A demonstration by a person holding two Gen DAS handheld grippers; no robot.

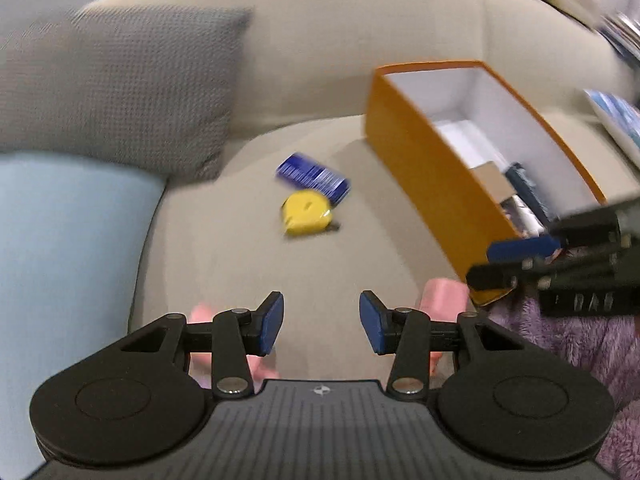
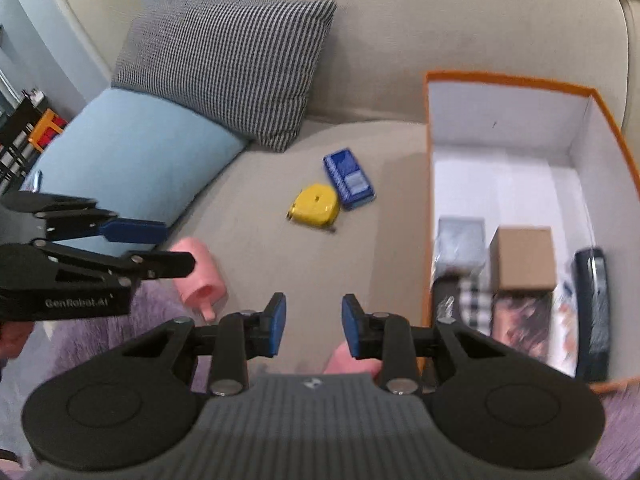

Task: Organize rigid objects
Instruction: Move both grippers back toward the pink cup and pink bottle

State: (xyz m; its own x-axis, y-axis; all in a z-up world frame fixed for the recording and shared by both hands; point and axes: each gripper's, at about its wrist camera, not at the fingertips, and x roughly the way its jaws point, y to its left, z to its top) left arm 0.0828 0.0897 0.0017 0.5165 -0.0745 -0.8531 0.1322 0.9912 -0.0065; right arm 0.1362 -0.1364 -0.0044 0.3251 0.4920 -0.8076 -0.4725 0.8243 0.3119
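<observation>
The left gripper is spread wide and holds nothing; the right gripper is spread too and also empty. Ahead of both, on the sofa, a yellow tape measure lies touching a blue box. To the right of the right gripper stands the orange box with some items inside. A pink object lies left of the right gripper, near the left gripper's fingers.

Beige fabric sofa filled the scene; grey checked cushion leaned on its backrest, overlapping pale blue cushion; purple fluffy blanket lay at the front edge.
</observation>
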